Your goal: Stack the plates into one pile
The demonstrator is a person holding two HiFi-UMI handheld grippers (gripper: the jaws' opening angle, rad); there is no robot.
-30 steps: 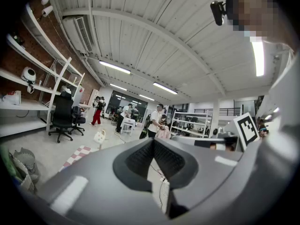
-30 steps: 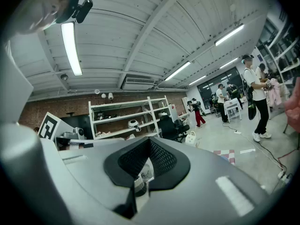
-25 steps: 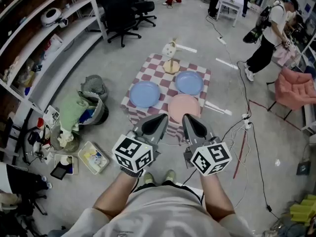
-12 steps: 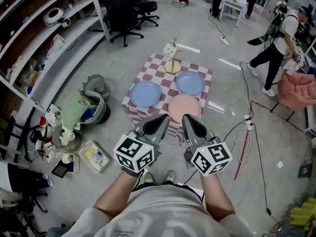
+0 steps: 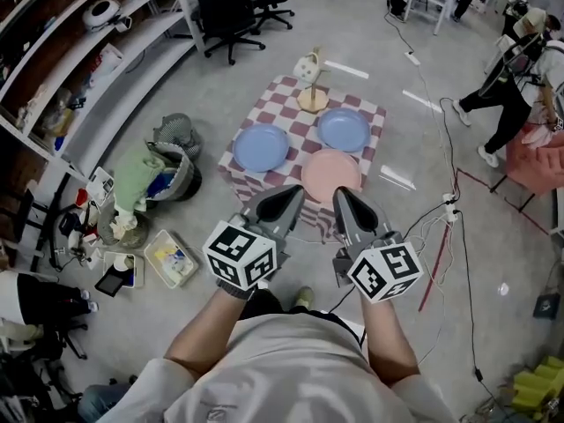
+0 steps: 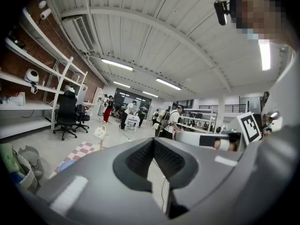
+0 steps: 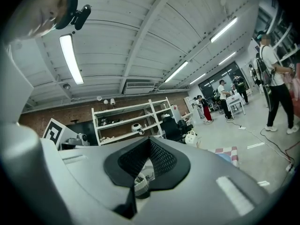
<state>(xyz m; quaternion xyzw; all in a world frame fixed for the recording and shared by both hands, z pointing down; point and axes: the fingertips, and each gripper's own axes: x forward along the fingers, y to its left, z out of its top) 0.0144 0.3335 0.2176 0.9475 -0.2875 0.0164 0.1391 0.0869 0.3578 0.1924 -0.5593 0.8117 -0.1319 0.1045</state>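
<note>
A small table with a checkered cloth stands ahead of me on the floor. On it lie three separate plates: a blue plate at the left, a second blue plate at the back right, and a pink plate at the front right. My left gripper and right gripper are held side by side, short of the table's near edge and above it. Both are shut with nothing between the jaws. The left gripper view shows the cloth's corner low at the left.
A wooden stand with a small white bag sits at the table's far edge. A basket with green cloth and a floor tray lie to the left. Cables run along the right. Shelves, office chairs and people stand around.
The head view has shifted, so the table sits a little lower and further right in the picture. A person at the far right has walked on. Both grippers stay shut and held as before.
</note>
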